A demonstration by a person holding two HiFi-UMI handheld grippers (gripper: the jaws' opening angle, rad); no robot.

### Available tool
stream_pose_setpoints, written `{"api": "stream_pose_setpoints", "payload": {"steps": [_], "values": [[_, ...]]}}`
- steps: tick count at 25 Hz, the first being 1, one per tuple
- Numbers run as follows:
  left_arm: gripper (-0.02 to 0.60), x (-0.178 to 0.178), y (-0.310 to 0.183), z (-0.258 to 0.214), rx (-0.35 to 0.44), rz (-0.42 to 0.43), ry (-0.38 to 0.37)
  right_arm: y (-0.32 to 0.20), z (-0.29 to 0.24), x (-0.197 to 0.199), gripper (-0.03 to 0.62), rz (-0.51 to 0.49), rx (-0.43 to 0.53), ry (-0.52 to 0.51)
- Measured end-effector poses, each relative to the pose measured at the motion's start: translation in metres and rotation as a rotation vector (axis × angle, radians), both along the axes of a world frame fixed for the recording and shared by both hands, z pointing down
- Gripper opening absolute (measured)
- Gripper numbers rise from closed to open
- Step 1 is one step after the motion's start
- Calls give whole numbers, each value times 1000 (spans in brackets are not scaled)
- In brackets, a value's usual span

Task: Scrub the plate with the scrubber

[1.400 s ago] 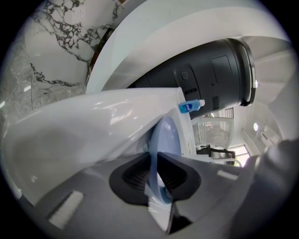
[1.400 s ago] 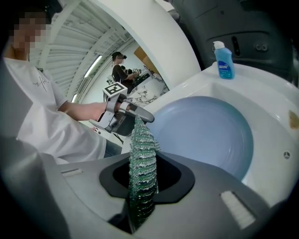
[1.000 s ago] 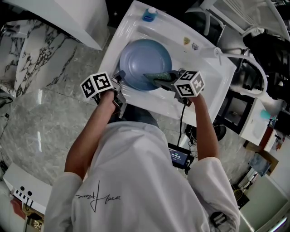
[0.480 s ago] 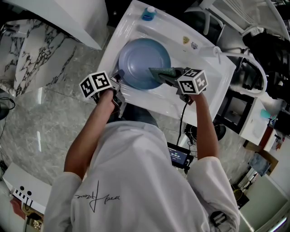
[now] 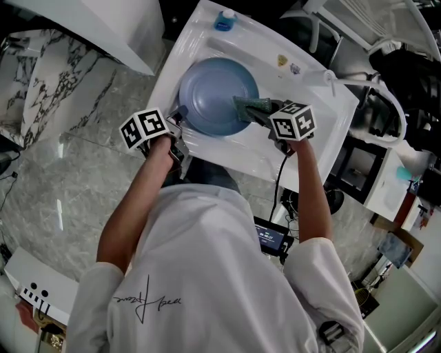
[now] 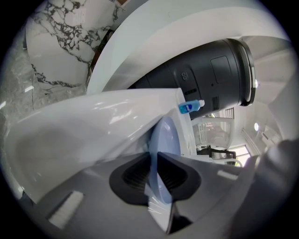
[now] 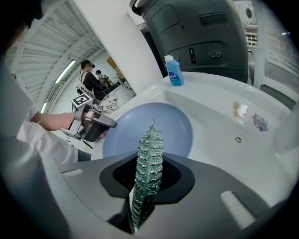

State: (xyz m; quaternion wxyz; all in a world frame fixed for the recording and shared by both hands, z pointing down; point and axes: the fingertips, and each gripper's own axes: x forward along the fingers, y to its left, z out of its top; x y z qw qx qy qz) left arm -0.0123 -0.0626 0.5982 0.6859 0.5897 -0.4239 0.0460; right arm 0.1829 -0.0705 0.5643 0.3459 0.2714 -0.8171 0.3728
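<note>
**Plate-scrubbing station: stroke under way**

We record the right tongs pinching the green scrubber. Over the last second the scrubber has slid from the near edge of the plate toward its right side. We judge scrubbing begun, not finished. The left tongs are clamped on the plate's near-left rim, steadying it in the sink. Count: one blue plate, one scrubber, one blue bottle at the sink's far edge, one sink, two tongs.

White sink: blue plate in basin, blue bottle on rim.
</note>
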Motion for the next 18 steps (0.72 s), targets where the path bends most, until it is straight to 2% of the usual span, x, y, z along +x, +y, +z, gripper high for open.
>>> {"api": "stream_pose_setpoints", "payload": {"steps": [18], "values": [[101,0,0,-1,-1,0,-3,-35,15,27,60,79,68,203]]}}
